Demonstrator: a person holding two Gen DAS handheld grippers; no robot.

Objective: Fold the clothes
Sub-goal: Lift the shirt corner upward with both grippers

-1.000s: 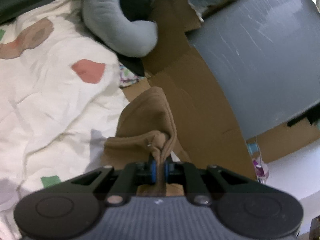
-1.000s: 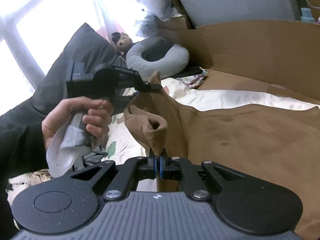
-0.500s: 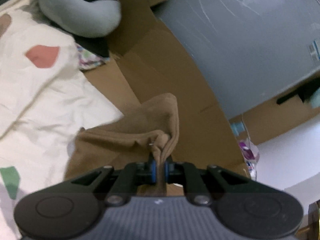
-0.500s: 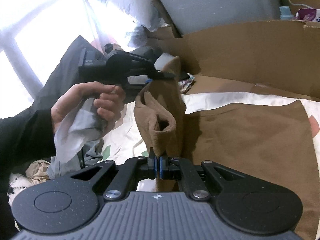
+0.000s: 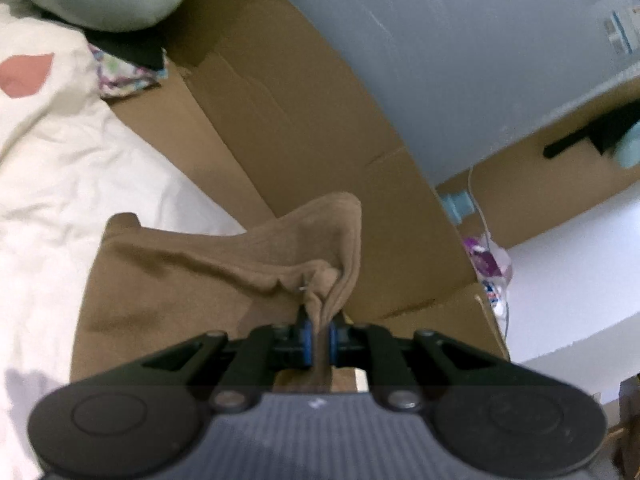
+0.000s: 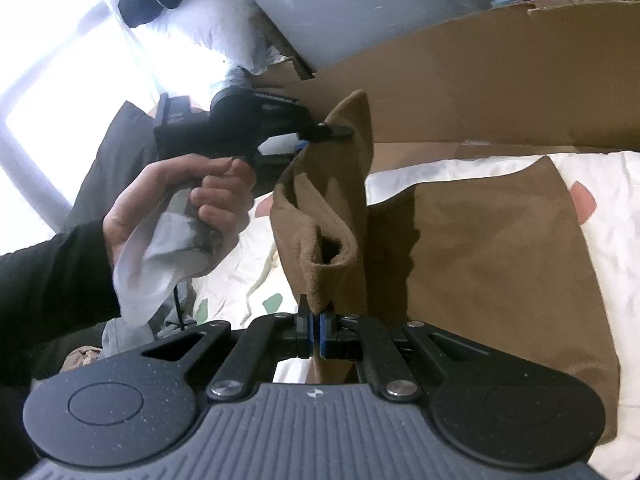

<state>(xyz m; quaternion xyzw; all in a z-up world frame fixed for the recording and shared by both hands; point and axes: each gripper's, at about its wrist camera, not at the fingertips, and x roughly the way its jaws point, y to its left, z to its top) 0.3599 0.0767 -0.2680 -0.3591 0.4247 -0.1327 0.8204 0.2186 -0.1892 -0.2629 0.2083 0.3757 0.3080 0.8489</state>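
Both grippers, left (image 5: 318, 336) and right (image 6: 316, 334), stay clamped on one edge of the brown cloth (image 6: 500, 264). Since a second ago they have carried this edge across the sheet (image 5: 60, 168) toward the cardboard (image 5: 304, 128). The rest lies flat, so the fold looks about half made.

Brown garment (image 6: 500, 264) runs off the frame's bottom edge.

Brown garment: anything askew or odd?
Nothing damaged. The brown garment is mid-fold: both the left claw and the right claw pinch bunched corners, lifting one edge over the part lying flat on the white bedsheet.
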